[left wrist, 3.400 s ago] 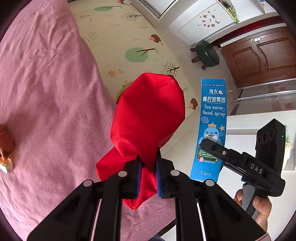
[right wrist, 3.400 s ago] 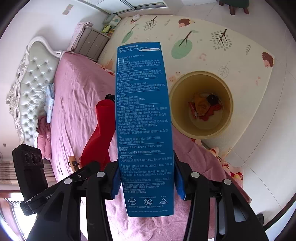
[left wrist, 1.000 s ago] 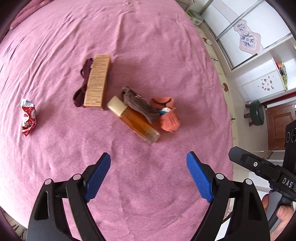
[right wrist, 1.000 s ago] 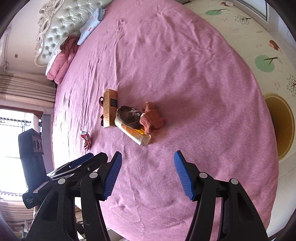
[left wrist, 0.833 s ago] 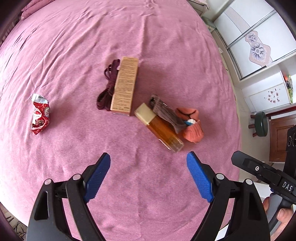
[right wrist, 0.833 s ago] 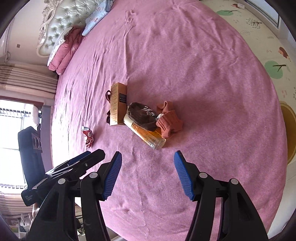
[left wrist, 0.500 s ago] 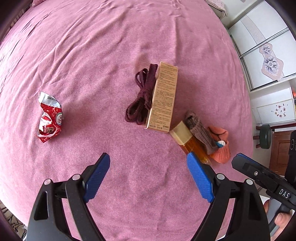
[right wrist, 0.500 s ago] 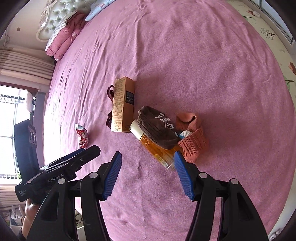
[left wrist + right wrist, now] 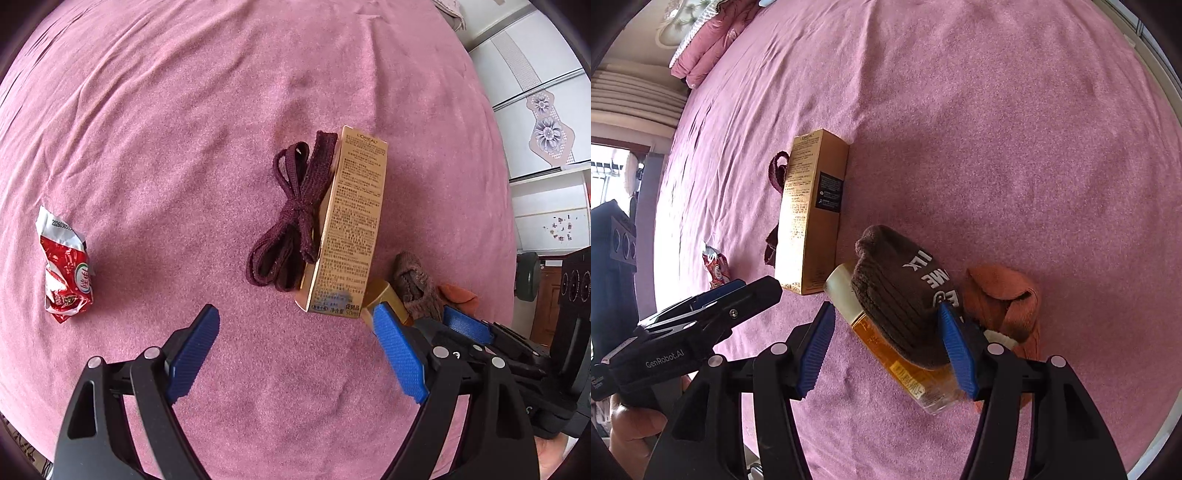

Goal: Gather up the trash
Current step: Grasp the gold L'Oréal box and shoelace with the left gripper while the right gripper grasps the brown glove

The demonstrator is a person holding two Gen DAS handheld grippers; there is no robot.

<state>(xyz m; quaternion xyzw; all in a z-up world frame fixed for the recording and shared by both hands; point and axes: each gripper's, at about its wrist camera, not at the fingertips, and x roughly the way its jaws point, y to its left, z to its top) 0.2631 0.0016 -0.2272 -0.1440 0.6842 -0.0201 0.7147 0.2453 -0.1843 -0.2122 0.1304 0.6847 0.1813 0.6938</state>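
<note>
Both empty: left gripper (image 9: 295, 350) splayed near gold box (image 9: 347, 229); right gripper (image 9: 888, 345) spread, straddling amber bottle (image 9: 905, 369) to grab it.

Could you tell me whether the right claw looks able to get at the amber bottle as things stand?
Probably not cleanly: the right claw is open and straddles the bottle, but the brown sock lies across it, so closing would likely pinch the sock too.

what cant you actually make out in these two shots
- Amber bottle: middle hidden under the brown sock in the right wrist view; label unreadable.
- Dark shoelace: right wrist view shows only bits behind the gold box.
- Red wrapper: small there, partly behind the left gripper.
</note>
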